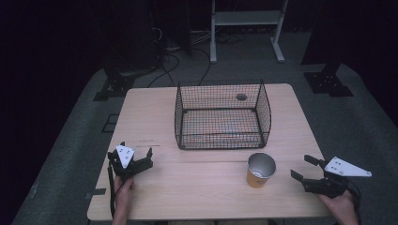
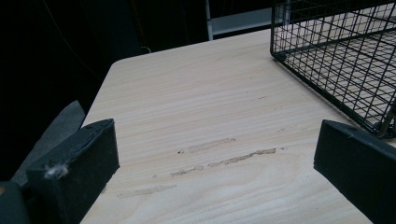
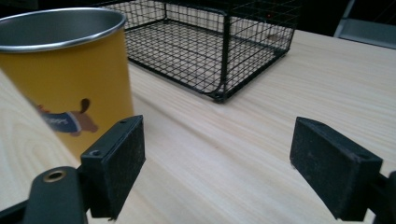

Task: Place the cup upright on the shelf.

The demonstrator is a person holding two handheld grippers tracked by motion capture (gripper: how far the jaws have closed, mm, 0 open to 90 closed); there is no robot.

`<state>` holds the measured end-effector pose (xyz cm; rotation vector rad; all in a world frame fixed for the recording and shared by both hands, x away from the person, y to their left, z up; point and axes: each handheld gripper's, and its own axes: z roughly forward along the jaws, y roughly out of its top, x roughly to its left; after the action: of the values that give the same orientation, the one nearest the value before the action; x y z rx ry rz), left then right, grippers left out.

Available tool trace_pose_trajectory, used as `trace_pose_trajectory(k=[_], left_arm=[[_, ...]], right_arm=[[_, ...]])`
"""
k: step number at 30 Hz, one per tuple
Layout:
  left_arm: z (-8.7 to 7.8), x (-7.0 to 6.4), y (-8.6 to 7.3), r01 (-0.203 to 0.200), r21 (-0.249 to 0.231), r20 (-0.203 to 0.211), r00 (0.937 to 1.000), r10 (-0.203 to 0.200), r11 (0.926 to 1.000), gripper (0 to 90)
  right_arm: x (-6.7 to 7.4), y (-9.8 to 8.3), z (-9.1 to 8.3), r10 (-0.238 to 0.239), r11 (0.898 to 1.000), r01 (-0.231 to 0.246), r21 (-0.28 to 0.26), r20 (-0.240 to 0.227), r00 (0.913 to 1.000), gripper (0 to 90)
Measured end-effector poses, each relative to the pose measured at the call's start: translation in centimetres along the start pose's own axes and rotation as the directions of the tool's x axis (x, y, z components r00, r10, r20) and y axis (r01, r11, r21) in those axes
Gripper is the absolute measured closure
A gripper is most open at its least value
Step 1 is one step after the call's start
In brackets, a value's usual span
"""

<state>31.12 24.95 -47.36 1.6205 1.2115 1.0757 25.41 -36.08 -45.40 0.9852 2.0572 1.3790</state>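
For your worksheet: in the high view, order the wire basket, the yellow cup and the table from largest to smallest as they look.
1. table
2. wire basket
3. yellow cup
The gaps are plain; nearness to the camera does not blur the order.

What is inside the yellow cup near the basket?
The yellow cup shows a bare, shiny metal inside from above, with nothing in it. Its rim hides part of the near inner wall.
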Motion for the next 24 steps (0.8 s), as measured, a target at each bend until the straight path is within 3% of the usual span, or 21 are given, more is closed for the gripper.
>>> trace_pose_trajectory(k=[24], left_arm=[[0.0, 0.0, 0.0, 0.000, 0.001, -0.001, 1.0000, 0.000, 1.0000, 0.0]], right_arm=[[3.8, 0.5, -0.1, -0.064, 0.997, 0.067, 0.025, -0.095, 0.9934, 13.6]])
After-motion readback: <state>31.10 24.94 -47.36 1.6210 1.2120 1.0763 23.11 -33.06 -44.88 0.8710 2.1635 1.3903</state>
